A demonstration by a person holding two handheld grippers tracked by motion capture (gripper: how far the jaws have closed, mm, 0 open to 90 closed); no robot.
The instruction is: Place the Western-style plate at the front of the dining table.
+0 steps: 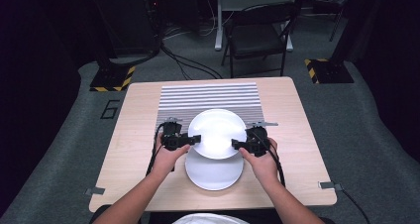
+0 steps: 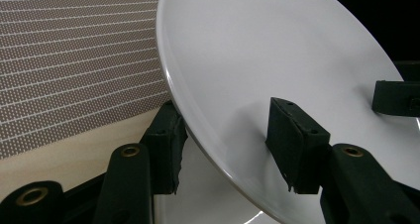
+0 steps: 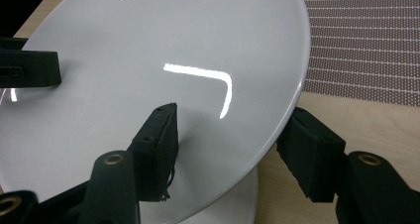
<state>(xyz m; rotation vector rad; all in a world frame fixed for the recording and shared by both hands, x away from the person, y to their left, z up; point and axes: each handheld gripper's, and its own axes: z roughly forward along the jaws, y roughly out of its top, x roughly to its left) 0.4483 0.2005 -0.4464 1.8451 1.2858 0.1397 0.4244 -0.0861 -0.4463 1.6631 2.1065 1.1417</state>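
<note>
High view: A wooden desk (image 1: 133,135) carries a striped mat (image 1: 208,97) on its far half. Two white plates are present. The upper plate (image 1: 217,133) is held between both grippers above the desk, overlapping the near edge of the mat and the far edge of the lower plate (image 1: 214,172), which lies flat on the desk near the person. The left gripper (image 1: 194,139) meets the upper plate at its left rim; the right gripper (image 1: 236,144) meets it at its right rim. Each gripper is carried in a hand, with forearms entering from the bottom. Beyond the desk stands a folding chair (image 1: 257,35) on a grey floor.

Left gripper view: The upper plate (image 2: 277,70) runs tilted across the frame. Its rim passes between the two jaws, one pad beneath the plate, the other on its top face. The left gripper (image 2: 225,147) is clenched on the rim of the upper plate. The opposite gripper's jaw tip rests on the far rim at right. The mat (image 2: 74,60) and bare desk (image 2: 64,159) lie behind.

Right gripper view: The upper plate (image 3: 163,85) is again tilted, a light reflection on its face. The right gripper (image 3: 233,154) is grasping its rim, one pad on top, one underneath. A sliver of the lower plate (image 3: 233,204) shows below. The mat (image 3: 366,40) lies at upper right.
</note>
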